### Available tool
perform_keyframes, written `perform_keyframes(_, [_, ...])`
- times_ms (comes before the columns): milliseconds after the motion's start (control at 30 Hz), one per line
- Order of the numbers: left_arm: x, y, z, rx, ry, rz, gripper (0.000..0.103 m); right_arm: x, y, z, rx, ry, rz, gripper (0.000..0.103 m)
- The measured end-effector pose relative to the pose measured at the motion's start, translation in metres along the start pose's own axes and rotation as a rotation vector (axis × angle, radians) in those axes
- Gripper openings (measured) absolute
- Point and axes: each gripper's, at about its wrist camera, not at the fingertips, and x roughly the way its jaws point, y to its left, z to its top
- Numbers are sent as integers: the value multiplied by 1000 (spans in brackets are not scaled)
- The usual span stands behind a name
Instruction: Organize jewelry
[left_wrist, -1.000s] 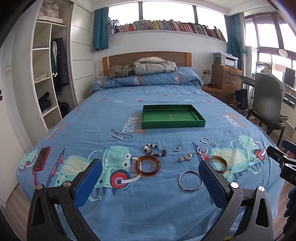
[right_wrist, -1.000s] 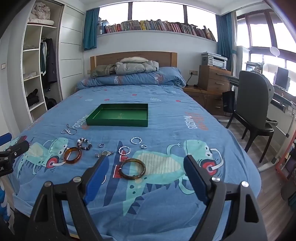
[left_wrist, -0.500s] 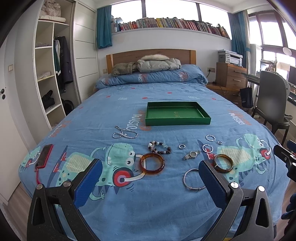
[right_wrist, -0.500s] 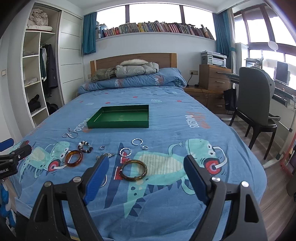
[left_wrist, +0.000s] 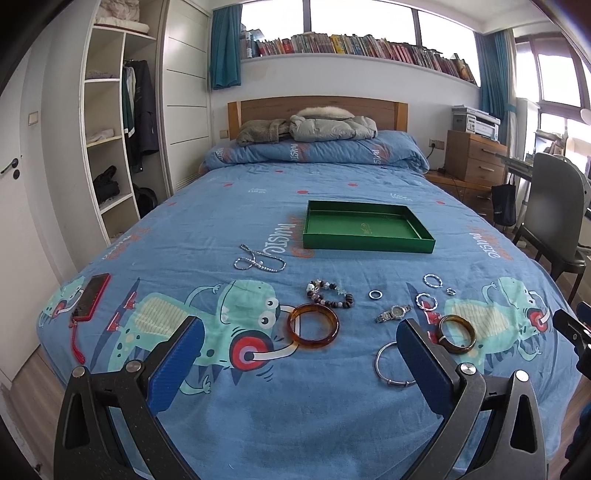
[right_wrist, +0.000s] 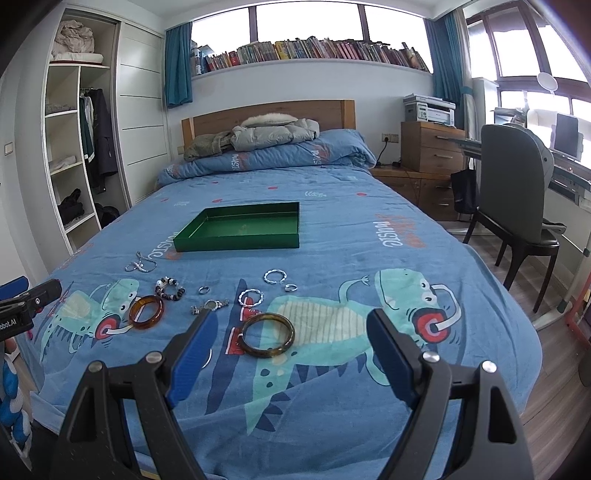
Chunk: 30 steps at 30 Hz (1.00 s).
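An empty green tray (left_wrist: 369, 243) (right_wrist: 236, 244) lies mid-bed. Nearer lie jewelry pieces: an amber bangle (left_wrist: 313, 325) (right_wrist: 146, 312), a dark bangle (left_wrist: 456, 334) (right_wrist: 266, 335), a silver bangle (left_wrist: 388, 365), a bead bracelet (left_wrist: 328, 294) (right_wrist: 170, 288), a watch (left_wrist: 394, 313) (right_wrist: 209, 305), a silver chain (left_wrist: 258, 263) (right_wrist: 141, 264) and small rings (left_wrist: 433, 280) (right_wrist: 274, 276). My left gripper (left_wrist: 299, 365) is open and empty above the bed's foot, before the amber bangle. My right gripper (right_wrist: 290, 354) is open and empty, before the dark bangle.
A red phone (left_wrist: 90, 297) lies at the bed's left edge. A grey chair (right_wrist: 517, 206) and desk stand right of the bed. A wardrobe (left_wrist: 110, 147) stands left. Jackets (left_wrist: 306, 127) lie on the folded duvet at the headboard.
Both grippers have pulled back and risen slightly, so the bed and jewelry sit a little farther off. Nothing was taken hold of; jaws stay open.
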Motion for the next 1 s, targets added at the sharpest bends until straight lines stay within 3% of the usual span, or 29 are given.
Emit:
perform_keyframes(433, [8, 2, -14, 14, 11, 53, 102, 22, -11, -10, 14, 54, 38, 82])
perform_keyframes(867, [21, -18, -9, 11, -27, 38, 102, 42, -22, -9, 19, 76, 49, 82])
perform_keyframes(1000, [32, -24, -8, 31, 19, 8, 102, 47, -21, -3, 4, 72, 43, 82])
